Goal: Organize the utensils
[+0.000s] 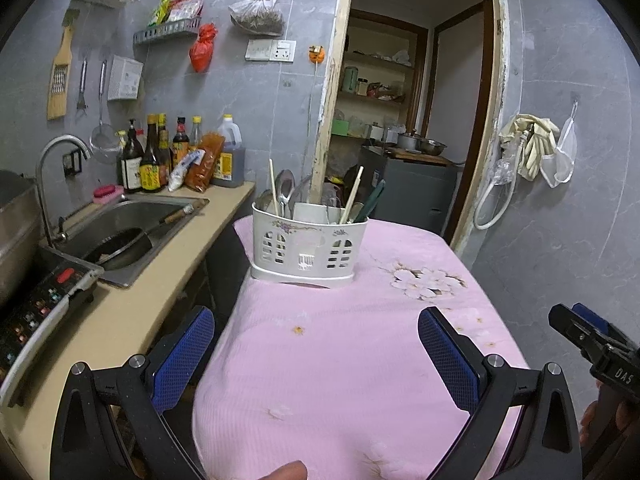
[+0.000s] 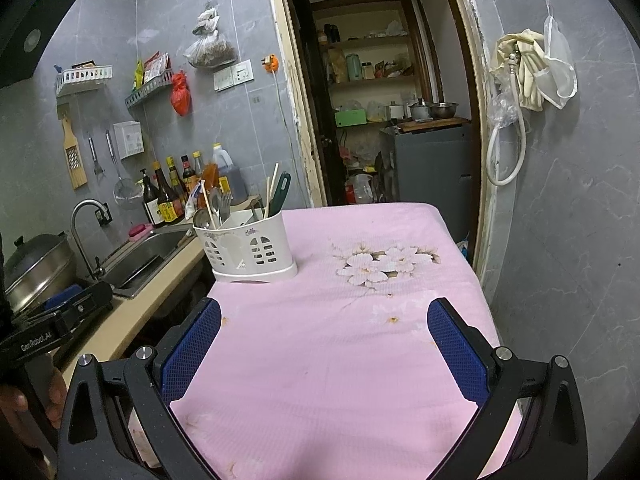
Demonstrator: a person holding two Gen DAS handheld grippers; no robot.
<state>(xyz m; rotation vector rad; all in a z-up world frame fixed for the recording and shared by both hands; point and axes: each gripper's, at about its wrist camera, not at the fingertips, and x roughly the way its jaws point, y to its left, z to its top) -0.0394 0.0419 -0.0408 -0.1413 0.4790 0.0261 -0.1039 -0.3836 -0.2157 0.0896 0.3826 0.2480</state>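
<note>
Both tongs, the left tongs [image 1: 316, 354] and the right tongs [image 2: 324, 350], hang spread wide and empty above the pink-clothed bench [image 1: 340, 360]. Every utensil in sight, namely chopsticks [image 1: 352, 196], a spoon [image 1: 285, 190] and a green-handled tool [image 1: 372, 200], stands in the white caddy [image 1: 308, 246] at the bench's far left. Nothing lies loose, so the sorting looks either finished or not yet begun; I cannot tell which.

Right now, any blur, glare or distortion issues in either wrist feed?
Left wrist view: heavy fisheye bowing of the door frame, dark vignette at the corners, utensil caddy sharp, no strong glare. Right wrist view: same bowing and vignette, caddy and pink tablecloth evenly lit and sharp.
</note>
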